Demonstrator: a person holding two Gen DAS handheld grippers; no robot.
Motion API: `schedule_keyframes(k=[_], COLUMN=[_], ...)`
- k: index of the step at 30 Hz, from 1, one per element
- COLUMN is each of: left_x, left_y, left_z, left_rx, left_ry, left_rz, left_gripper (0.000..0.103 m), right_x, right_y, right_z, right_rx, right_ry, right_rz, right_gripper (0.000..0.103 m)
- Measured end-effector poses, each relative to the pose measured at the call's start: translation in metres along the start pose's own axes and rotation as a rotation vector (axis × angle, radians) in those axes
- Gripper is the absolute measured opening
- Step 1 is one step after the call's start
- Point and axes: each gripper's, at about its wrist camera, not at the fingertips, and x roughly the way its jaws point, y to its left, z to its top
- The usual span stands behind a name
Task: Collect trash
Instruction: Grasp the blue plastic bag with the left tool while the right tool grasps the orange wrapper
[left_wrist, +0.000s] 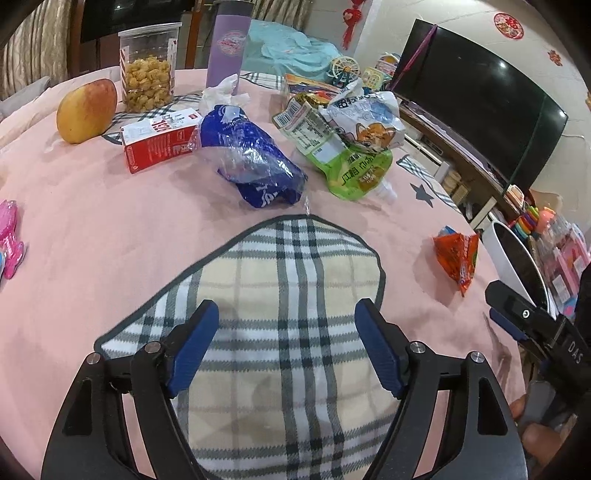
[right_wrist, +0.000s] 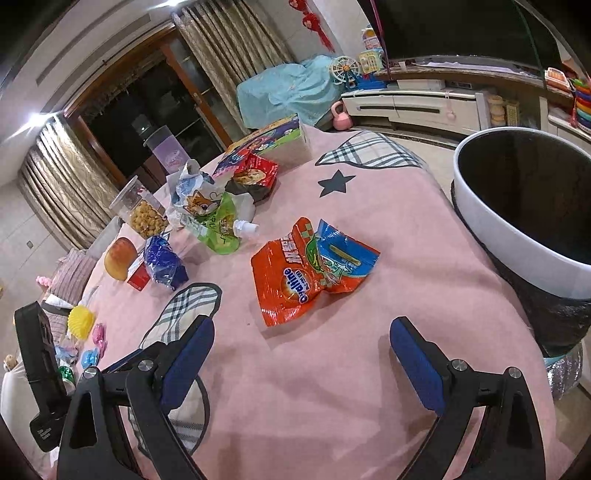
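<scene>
A: Nearest first. What have the grippers got?

B: Nothing. The right gripper (right_wrist: 301, 350) has its fingers spread wide over bare pink cloth, and the left gripper (left_wrist: 286, 332) is just as wide over a plaid patch (left_wrist: 288, 295).

A: Which trash comes first?

B: I'd say the orange wrapper (right_wrist: 310, 273). It lies flat, straight ahead of the right fingers and apart from them, near the table's right edge, its long axis running diagonally from near-left to far-right. The right hand is clearly nearer. The bin (right_wrist: 517, 229) stands just off that edge.

A: And beyond?

B: Toward the middle, a crumpled blue bag (left_wrist: 255, 166), then a green pouch (left_wrist: 358, 170) under a white wrapper (left_wrist: 365, 122), and a red carton (left_wrist: 159, 144).

A: Anything unclear?

B: The bin's inside is dark, and the pile hides what's beneath.
</scene>
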Motion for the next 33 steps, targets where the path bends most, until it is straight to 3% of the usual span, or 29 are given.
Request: schedule_keyframes(k=[22, 24, 26, 27, 28, 29, 31, 33], left_x=[0.045, 0.048, 0.05, 0.051, 0.051, 0.052, 0.051, 0.046], left_y=[0.023, 0.027, 0.028, 0.028, 0.027, 0.026, 0.026, 0.023], left_z=[0.074, 0.077, 0.077, 0.077, 0.077, 0.076, 0.075, 0.072], left_rx=[-0.125, -0.143, -0.135, -0.124, -0.106, -0.092, -0.082, -0.057], left_ry=[0.01, 0.005, 0.001, 0.002, 0.002, 0.006, 0.013, 0.003], left_rz=[0.038, 0.048, 0.07, 0.078, 0.079, 0.06, 0.022, 0.019], left_gripper=[0.081, 0.081, 0.081, 0.075, 0.056, 0.045, 0.02, 0.017], right_x=[0.032, 0.031, 0.033, 0.034, 0.033, 0.032, 0.031, 0.029], right_y=[-0.008, -0.007, -0.006, -0.006, -0.005, -0.004, -0.003, -0.001], right_z=[0.024, 0.024, 0.024, 0.023, 0.023, 0.022, 0.022, 0.022], right_rx=[0.03, 0.026, 0.018, 0.015, 0.009, 0.004, -0.006, -0.013], right_ry=[0.025, 0.013, 0.017, 0.019, 0.017, 0.012, 0.01, 0.004], right_rz=[-0.005, -0.018, -0.029, -0.03, -0.034, -0.032, -0.028, -0.025], right_gripper=[0.096, 0.09, 0.073, 0.071, 0.068, 0.057, 0.053, 0.049])
